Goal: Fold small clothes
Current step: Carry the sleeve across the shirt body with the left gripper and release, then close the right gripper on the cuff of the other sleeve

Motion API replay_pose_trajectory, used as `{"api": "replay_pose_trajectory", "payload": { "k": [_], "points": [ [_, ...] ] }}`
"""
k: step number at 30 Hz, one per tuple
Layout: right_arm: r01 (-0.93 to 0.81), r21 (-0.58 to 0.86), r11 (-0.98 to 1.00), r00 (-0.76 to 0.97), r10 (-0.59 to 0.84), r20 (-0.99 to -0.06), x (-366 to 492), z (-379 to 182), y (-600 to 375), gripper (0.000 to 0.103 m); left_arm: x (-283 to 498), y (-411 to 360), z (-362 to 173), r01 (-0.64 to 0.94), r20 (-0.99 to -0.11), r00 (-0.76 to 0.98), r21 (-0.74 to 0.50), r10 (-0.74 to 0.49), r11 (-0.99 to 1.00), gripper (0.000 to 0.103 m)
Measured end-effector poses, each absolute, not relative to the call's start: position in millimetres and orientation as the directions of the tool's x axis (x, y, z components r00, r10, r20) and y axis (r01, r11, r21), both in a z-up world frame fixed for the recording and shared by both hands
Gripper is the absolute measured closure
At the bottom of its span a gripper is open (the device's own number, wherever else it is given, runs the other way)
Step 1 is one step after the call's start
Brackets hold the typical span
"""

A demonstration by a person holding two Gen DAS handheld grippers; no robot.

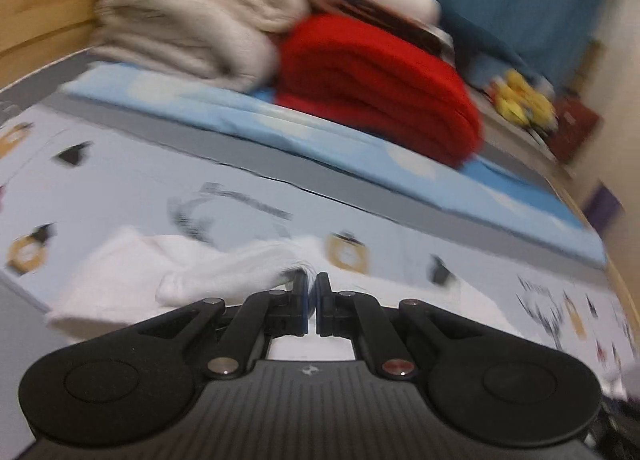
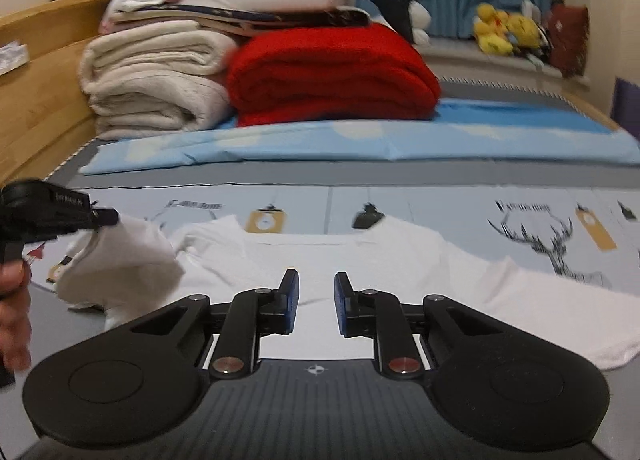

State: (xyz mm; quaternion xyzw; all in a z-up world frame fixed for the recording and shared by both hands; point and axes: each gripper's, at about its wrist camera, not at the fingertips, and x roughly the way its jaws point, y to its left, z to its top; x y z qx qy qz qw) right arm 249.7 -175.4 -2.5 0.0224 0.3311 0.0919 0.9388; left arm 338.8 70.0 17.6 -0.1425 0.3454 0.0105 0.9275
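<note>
A white T-shirt [image 2: 360,260] lies spread on the patterned bed sheet [image 2: 440,203], collar toward the far side. My left gripper [image 1: 312,280] is shut on a bunched fold of the shirt's cloth [image 1: 224,272], which trails off to the left of its tips. From the right wrist view, that left gripper [image 2: 106,217] holds the shirt's left sleeve [image 2: 132,256] lifted off the bed. My right gripper [image 2: 316,280] hovers over the shirt's lower middle, its jaws apart with a narrow gap and no cloth between the blue pads.
Folded beige blankets [image 2: 152,79] and a red blanket [image 2: 332,75] are stacked at the far side on a light-blue sheet [image 2: 360,139]. A wooden headboard [image 2: 36,99] runs along the left. Yellow plush toys [image 2: 504,31] sit at the far right. A person's hand [image 2: 14,300] is at the left edge.
</note>
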Motion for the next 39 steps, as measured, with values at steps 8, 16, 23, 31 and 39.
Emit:
{"api": "replay_pose_trajectory", "payload": {
  "k": [8, 16, 23, 31, 39],
  "points": [
    [-0.103, 0.111, 0.988, 0.727, 0.151, -0.670, 283, -28, -172, 0.083, 363, 3, -18, 0.147, -0.746, 0.607, -0.232, -0.273, 0.962, 0.069],
    [-0.100, 0.112, 0.989, 0.708, 0.150, -0.690, 303, -39, -166, 0.082, 379, 55, -9, -0.029, -0.709, 0.687, -0.249, -0.162, 0.968, 0.055],
    [-0.098, 0.147, 0.984, 0.701, 0.173, -0.691, 310, -38, -166, 0.083, 384, 146, -11, -0.235, -0.742, 0.653, -0.386, -0.149, 0.892, 0.071],
    [-0.118, 0.209, 0.971, 0.676, 0.233, -0.699, 313, -36, -166, 0.083, 388, 167, -63, -0.359, -0.798, 0.522, -0.525, -0.300, 0.772, 0.071],
    [-0.258, 0.201, 0.945, 0.596, 0.320, -0.737, 307, -45, -142, 0.075, 402, 117, -105, -0.240, -0.872, 0.375, -0.419, -0.315, 0.876, 0.070]
  ]
}}
